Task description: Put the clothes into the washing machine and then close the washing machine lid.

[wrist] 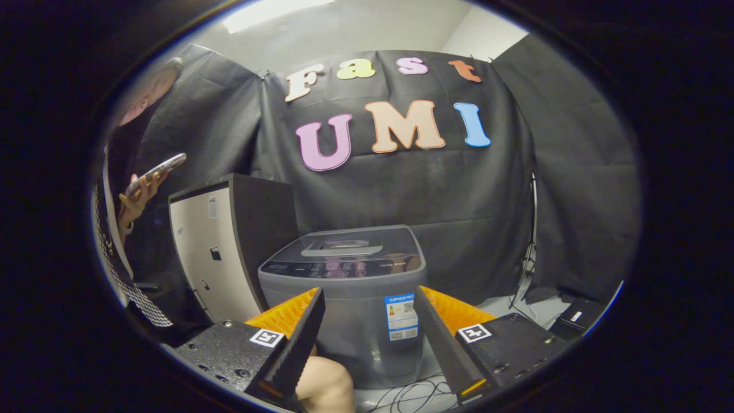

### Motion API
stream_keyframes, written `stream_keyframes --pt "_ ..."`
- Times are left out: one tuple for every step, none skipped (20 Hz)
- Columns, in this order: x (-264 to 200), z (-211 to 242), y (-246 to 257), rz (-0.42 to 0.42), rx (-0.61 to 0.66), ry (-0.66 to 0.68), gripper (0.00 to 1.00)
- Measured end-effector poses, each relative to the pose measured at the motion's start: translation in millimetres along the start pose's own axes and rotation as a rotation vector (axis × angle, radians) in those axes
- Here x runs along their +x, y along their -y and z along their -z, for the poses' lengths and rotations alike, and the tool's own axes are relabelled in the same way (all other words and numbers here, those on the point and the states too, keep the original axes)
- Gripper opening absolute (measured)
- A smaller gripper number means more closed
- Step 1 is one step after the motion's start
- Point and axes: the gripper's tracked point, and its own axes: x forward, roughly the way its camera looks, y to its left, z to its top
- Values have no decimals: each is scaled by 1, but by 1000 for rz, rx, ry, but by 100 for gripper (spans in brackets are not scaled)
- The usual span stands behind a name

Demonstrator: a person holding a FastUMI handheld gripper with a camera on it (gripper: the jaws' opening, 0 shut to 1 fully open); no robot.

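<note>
Here the tool [370, 298] hangs released, fingers spread apart, just short of the washing machine [350, 298], whose lid [352, 248] is down.

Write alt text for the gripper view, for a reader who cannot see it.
The gripper is open and holds nothing, its fingers framing a grey top-loading washing machine just ahead with its dark lid shut. Left of it stands a white-fronted dark cabinet; beyond that, a person's hand holds a phone.
</note>
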Motion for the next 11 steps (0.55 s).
stream_keyframes --pt "-1 -1 -5 -13 -20 7 95" --pt "0 -3 -6 -16 -40 14 95" --pt "-1 0 -6 -19 -63 12 95" --pt "-1 -1 -4 -17 -55 10 94" --pt "-1 0 -2 -11 -48 15 95" --pt "0 -1 -3 -10 -51 13 96" --pt "-1 0 -4 -11 -56 11 96" --pt "-1 -1 -3 -10 -52 15 96" --pt "-2 -1 -4 -10 -54 18 96" --pt "-1 -1 -4 -11 -54 14 96" --pt "-1 0 -3 -10 -53 13 96"
